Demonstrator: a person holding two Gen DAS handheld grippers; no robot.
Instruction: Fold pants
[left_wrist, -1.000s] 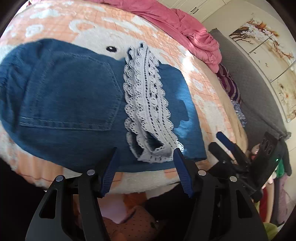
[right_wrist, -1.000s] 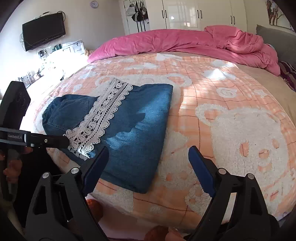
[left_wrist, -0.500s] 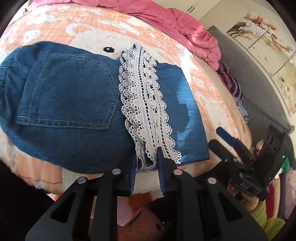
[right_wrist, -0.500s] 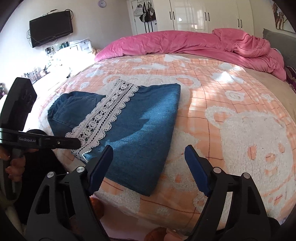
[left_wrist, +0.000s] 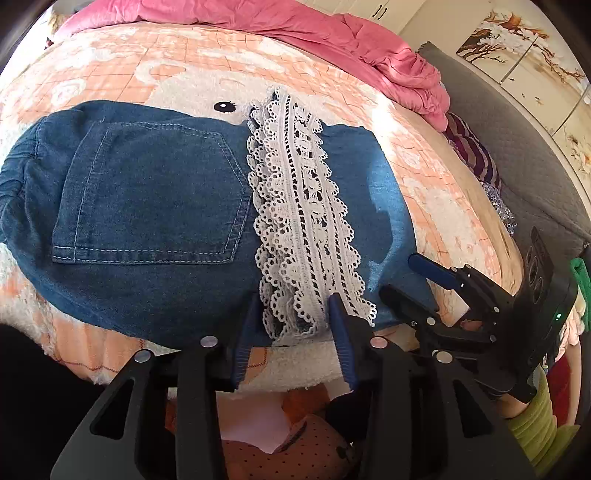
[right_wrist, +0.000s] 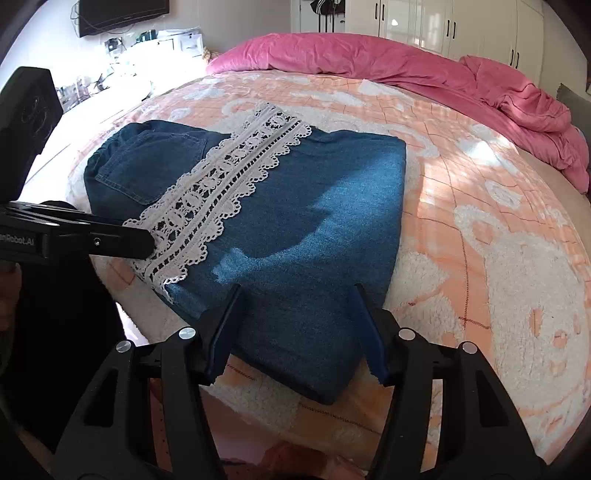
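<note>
Since half a second ago the left hand-held gripper (left_wrist: 293, 325) has been reopened partway around the lace trim (left_wrist: 299, 218), and the right hand-held gripper (right_wrist: 295, 325) has been brought over the near denim edge, jaws wide. The folded pants (right_wrist: 295, 221) lie on the bed (right_wrist: 480, 240). Soft, light, limp cloth is judged; layered near-edge corners should be pinched.

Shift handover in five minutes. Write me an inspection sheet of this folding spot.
Surface: bear-print blanket covering the bed.
Job's things: denim pants folded, lace trim on top.
Clutter: pink duvet bunched at the far edge.
Grippers: left gripper open, straddling the lace end; right gripper open over the denim's near edge.
Cables: nothing seen.
Surroundings: white wardrobes, wall TV.
</note>
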